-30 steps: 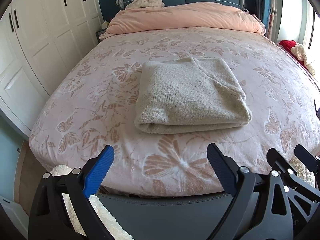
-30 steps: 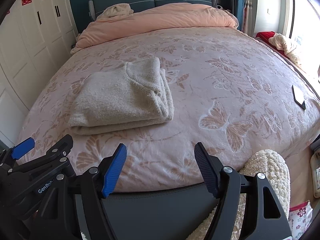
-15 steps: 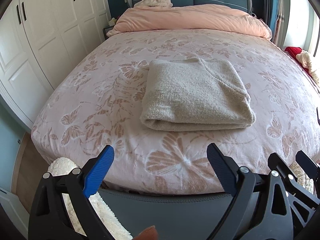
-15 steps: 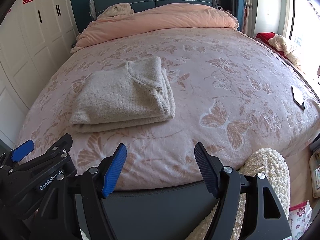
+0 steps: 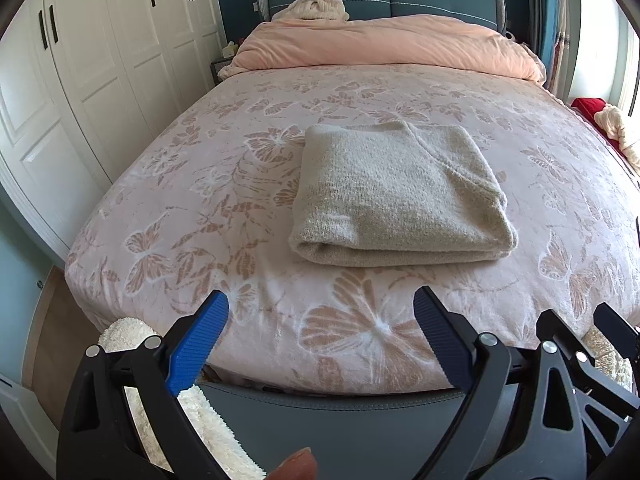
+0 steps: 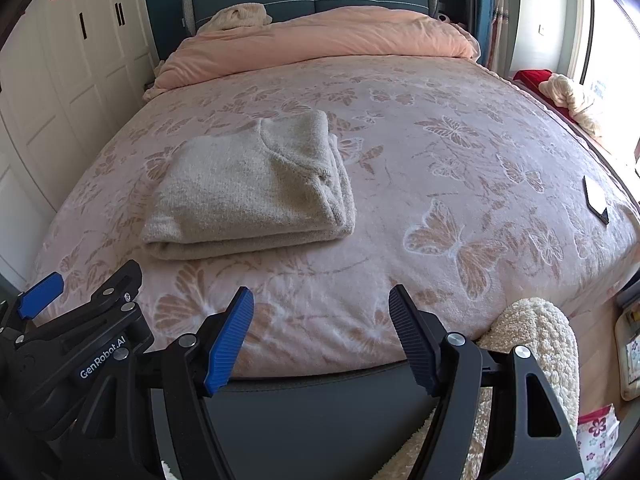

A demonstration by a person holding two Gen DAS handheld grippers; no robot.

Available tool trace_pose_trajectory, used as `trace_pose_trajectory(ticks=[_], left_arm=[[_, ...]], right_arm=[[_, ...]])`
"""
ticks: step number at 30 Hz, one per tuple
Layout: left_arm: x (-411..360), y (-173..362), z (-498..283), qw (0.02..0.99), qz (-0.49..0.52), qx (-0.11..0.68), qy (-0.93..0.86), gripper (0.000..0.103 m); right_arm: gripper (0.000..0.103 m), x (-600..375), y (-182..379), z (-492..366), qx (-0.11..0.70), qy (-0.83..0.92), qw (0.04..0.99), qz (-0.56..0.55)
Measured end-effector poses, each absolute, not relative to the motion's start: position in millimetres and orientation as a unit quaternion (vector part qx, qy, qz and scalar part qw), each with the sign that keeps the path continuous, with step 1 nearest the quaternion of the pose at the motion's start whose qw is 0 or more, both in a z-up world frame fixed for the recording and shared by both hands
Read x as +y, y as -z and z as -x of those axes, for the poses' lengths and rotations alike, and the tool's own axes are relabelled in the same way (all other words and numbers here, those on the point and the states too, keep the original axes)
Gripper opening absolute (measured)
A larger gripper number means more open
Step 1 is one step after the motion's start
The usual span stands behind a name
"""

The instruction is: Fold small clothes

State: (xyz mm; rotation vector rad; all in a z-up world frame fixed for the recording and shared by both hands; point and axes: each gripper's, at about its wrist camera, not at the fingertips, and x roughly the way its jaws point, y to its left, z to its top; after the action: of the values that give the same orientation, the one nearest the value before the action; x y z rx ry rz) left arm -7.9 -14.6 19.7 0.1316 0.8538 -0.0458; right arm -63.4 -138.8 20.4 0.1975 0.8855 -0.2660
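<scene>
A beige knitted garment lies folded into a neat rectangle on the pink butterfly-print bedspread, and it shows left of centre in the right wrist view. My left gripper hangs open over the foot of the bed, well short of the garment, with nothing between its blue pads. My right gripper is likewise open and empty, near the bed's front edge, to the right of the garment. The left gripper's body shows at the lower left of the right wrist view.
A peach duvet is bunched at the headboard. White wardrobe doors line the left side. A dark flat phone-like object lies near the bed's right edge. A cream fluffy sleeve shows by the right gripper. A fingertip pokes in below.
The left wrist view has shifted a little, so the garment sits more centred and slightly to the right. The right view is nearly unchanged. Both grippers stayed open.
</scene>
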Motion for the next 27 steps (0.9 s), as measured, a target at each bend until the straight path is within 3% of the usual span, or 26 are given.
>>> trace_pose_trajectory(ticks=[27], left_arm=[[-10.5, -17.2, 7.9, 0.909, -0.073, 0.41, 0.005, 0.091]], right_arm=[[0.069, -130.4, -18.7, 59.6, 0.431, 0.126, 0.889, -0.088]])
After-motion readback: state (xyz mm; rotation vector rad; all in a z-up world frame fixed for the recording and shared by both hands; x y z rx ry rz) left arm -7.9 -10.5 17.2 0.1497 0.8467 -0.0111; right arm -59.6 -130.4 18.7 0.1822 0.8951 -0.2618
